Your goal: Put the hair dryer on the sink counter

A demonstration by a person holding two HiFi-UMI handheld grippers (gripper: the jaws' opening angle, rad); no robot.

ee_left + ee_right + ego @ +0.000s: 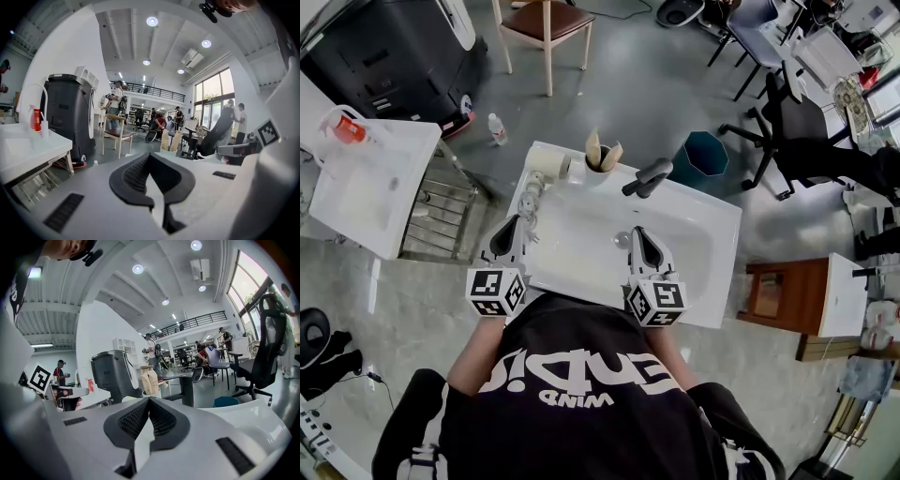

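Note:
A cream hair dryer [550,168] lies on the back left corner of the white sink counter [712,220], its cord [530,199] trailing along the left rim. My left gripper [508,238] hovers over the counter's left edge, a little nearer to me than the dryer, jaws shut and empty. Over the basin's front, my right gripper [644,247] is also shut with nothing in it. In the left gripper view the left gripper [149,155] shows its pads pressed together. The right gripper view shows the right gripper [148,400] the same way.
A cup of brushes [601,156] and a black faucet [646,176] stand at the counter's back. A second white sink [370,187] with a red spray bottle [349,129] and a metal rack [441,211] are at left. A teal bin [705,154], office chair [797,131] and wooden stand [787,295] are at right.

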